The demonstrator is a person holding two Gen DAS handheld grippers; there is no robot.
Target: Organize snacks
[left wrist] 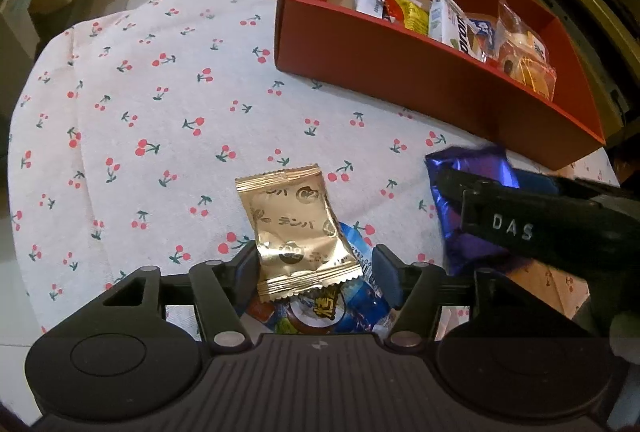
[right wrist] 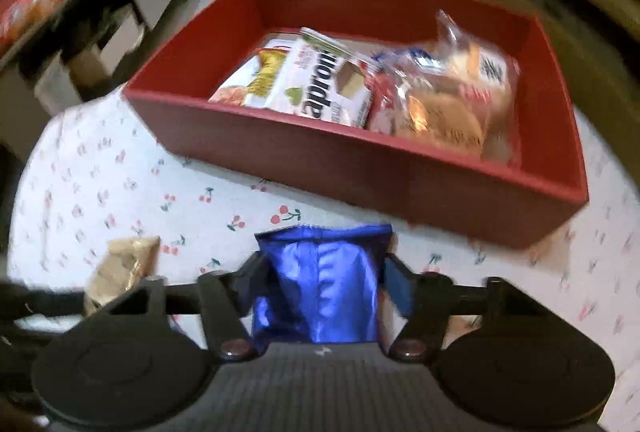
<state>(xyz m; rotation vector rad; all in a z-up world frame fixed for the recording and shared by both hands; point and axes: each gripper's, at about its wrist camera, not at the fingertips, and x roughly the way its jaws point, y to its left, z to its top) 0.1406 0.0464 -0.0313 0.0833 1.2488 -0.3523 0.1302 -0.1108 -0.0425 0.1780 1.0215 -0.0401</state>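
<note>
Right gripper pinches the blue foil packet by its sides, just short of the red box. Left gripper clasps the gold sachet near its crimped lower end, above the cherry-print cloth. Both wrappers look light, crinkly and slippery, so the sealed edges seem the safest hold.

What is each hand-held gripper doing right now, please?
Left hand-held gripper: around the gold packet, grip unclear.
Right hand-held gripper: around the blue packet, grip unclear.

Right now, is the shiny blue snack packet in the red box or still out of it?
Out. The blue packet sits between the right gripper's fingers over the cherry tablecloth, short of the red box.
</note>
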